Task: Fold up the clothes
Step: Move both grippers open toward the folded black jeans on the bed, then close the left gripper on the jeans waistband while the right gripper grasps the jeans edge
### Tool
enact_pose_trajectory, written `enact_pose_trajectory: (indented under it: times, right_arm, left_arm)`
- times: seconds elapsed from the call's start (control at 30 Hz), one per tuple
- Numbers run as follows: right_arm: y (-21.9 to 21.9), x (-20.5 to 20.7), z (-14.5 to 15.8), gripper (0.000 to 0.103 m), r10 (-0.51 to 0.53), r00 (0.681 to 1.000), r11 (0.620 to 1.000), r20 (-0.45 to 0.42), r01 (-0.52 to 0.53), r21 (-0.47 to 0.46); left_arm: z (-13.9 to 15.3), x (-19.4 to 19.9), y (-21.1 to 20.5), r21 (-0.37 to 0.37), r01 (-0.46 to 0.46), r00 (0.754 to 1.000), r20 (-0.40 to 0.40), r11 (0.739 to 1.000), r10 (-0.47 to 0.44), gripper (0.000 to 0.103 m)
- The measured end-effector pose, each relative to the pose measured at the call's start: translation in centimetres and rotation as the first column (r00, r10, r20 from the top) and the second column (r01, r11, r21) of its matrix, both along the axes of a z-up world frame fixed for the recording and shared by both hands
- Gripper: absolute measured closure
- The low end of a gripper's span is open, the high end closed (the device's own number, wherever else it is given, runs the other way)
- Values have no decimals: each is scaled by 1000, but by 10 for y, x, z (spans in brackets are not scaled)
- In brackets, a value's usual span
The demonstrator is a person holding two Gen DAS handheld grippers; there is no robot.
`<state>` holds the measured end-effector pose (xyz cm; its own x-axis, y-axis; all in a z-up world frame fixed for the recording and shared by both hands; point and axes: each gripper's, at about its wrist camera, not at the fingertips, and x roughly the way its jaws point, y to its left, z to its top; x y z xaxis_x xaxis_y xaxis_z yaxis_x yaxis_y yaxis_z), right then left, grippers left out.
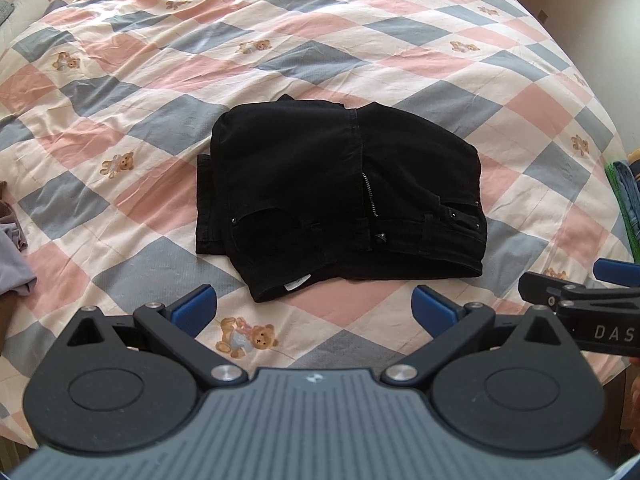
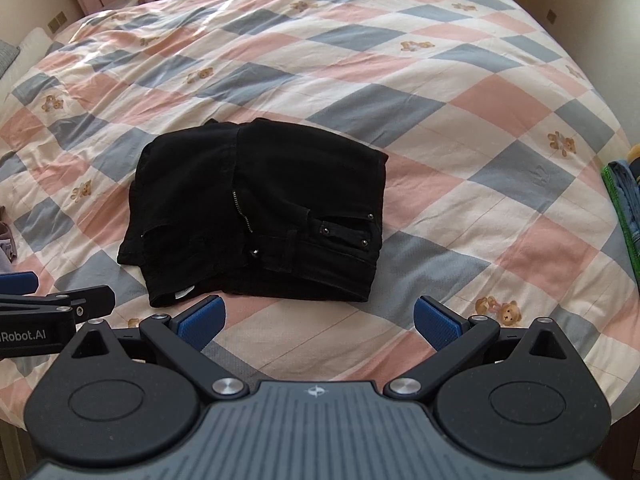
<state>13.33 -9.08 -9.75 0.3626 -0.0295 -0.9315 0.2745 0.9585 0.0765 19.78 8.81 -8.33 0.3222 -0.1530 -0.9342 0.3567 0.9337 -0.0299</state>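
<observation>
**Caller:** Talk me through it. Where are the trousers sitting?

**Me:** The black jeans [image 1: 340,196] are lying in the middle of the checked quilt [image 1: 360,40], already bundled into a compact, roughly square stack. The waistband is facing me, the zip and rivets are showing on top, and a lower layer is poking out along the left edge.

**Caller:** And your tools?

**Me:** I'm holding my left gripper [image 1: 314,308] just short of the near hem, jaws spread wide, nothing between the blue pads [image 1: 196,308]. My right gripper [image 2: 318,318] is hovering the same way, wide open and empty, beside the left one.

**Caller:** So what are you worrying about?

**Me:** The stack is looking uneven. That white label corner at the near-left is sticking out, and the layers aren't lining up. If I'm pinching only the top layer, I'm peeling it off and the whole fold is opening out. If I'm nudging it with a pad, the denim is dragging the quilt into wrinkles and skewing.

**Caller:** Anything else?

**Me:** I'm judging this could be a finished fold or one needing another pass; I can't say which. There's other clothing [image 1: 14,256] at the left edge too.
</observation>
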Motion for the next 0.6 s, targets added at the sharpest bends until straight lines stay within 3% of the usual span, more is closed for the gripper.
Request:
enact_pose_trajectory:
  times: [0.6]
  right_arm:
    - [1, 21, -21, 0, -34, 998, 999, -62, 33, -13]
  left_arm:
    - [-25, 30, -2, 9, 25, 998, -55, 1000, -25, 1]
